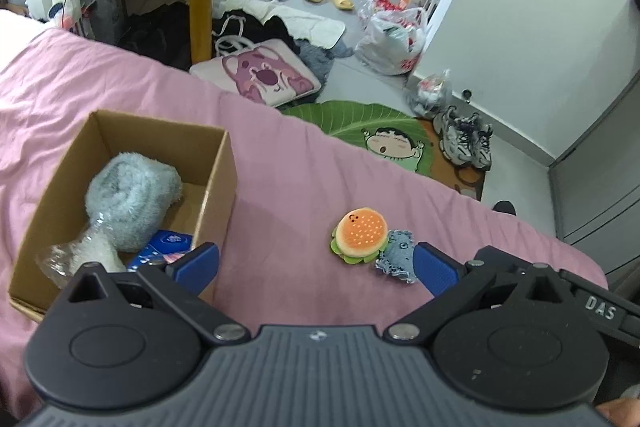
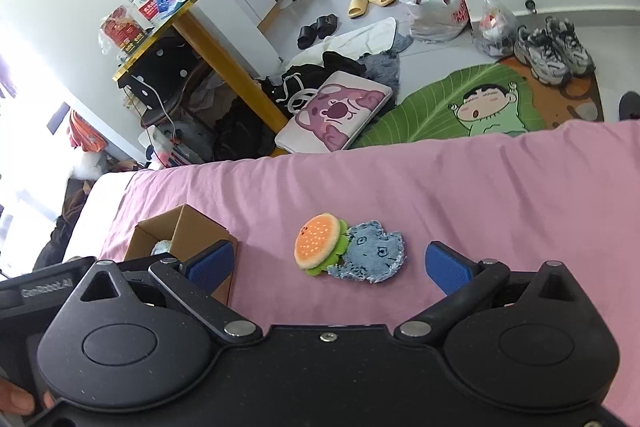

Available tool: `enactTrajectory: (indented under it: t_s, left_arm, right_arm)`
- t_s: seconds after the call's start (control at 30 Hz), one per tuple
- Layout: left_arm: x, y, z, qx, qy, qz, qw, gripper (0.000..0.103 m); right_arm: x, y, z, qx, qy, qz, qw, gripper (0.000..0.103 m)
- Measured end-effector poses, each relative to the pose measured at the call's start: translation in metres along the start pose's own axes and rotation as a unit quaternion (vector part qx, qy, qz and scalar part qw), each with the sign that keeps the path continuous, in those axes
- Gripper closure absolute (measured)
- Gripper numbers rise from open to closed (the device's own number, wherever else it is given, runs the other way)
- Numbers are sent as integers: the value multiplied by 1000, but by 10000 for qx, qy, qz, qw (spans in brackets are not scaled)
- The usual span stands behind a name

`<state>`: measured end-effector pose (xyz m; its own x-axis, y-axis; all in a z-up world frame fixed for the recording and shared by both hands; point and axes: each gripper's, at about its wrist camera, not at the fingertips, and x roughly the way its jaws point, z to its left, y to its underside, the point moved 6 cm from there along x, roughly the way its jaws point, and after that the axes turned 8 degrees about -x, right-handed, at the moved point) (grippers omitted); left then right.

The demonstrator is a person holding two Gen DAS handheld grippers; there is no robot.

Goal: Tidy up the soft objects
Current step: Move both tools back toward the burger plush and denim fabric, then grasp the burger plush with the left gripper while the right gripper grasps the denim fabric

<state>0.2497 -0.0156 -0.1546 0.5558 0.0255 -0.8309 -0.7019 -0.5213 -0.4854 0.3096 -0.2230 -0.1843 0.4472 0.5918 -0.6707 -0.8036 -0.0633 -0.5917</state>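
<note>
Toys lie out on the pink bed: a burger plush and a blue denim toy, touching side by side, near the cardboard box on their left; both look light and squashy, so they should bend when pinched and not break; the burger is puffy, so its round bun looks like the best place to pinch, while the denim toy looks flat and floppy and may need a pinch at its frayed edge; the left gripper and the right gripper both have their fingers spread wide with nothing held; a fluffy grey roll, a clear bag and a blue pack sit in the box, but the left fingers hide part of the pack, and what the bag holds is hard to tell; the box's near wall is cut off too.
</note>
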Motion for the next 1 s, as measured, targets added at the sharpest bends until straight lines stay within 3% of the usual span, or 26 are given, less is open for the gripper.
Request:
enactTrajectory:
  t_s: [0.17,0.33,0.77,1.0]
  left_arm:
    - [21,3,-3,-36,-165,87,9998,1]
    - [43,4,-10,37,-282,156,9995,1]
    - [96,2,-19,-249,-61,473,9986,4]
    - [125,10,-23,-406,113,696,9967,20]
  right_arm:
    - [10,1,-12,38,61,-1,10000,0]
    - [26,3,-23,276,-141,173,9994,0]
    - [55,9,-49,1196,-585,502,9898,0]
    - [64,11,-62,1506,-589,569,9852,1]
